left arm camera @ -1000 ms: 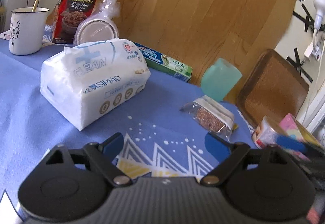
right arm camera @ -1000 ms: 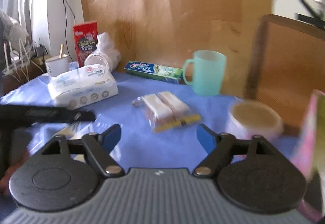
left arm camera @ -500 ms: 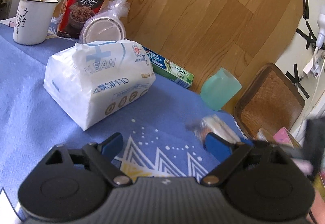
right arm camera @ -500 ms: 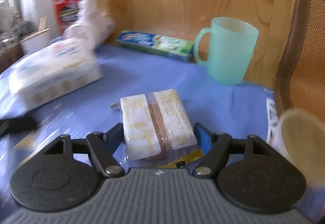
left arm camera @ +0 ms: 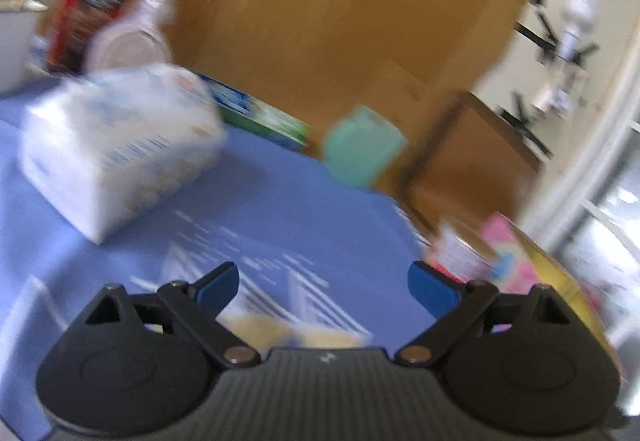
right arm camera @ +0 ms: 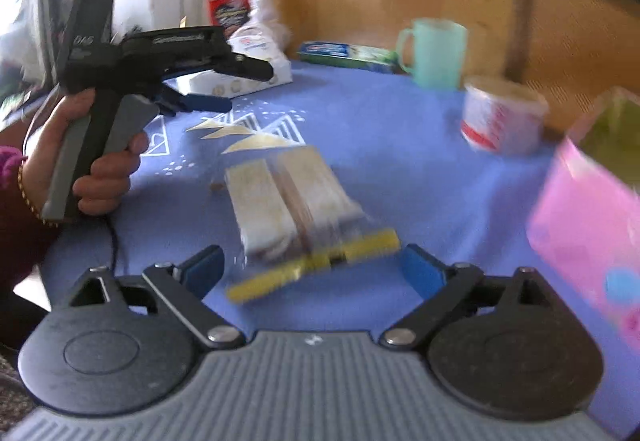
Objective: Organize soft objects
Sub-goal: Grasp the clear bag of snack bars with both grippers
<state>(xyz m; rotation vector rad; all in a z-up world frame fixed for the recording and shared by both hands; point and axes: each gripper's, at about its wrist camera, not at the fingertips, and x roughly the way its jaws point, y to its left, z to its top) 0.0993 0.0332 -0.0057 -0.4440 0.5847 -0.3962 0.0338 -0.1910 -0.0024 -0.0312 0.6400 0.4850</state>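
Right wrist view shows a big blue tablecloth. On it, a clear bag of sandwich bread with a yellow strip lies flat, just in front of the right gripper. Its jaws have just been opening and now stand wide, not touching the bag. The white tissue pack sits far back on the left. The left gripper, in a hand, is wide open and holds nothing.

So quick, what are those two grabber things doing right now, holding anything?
Left gripper: open, its fingers have just been opening, nothing between them.
Right gripper: open, fingers just widened, holding nothing; the bagged sandwich lies just ahead of them.
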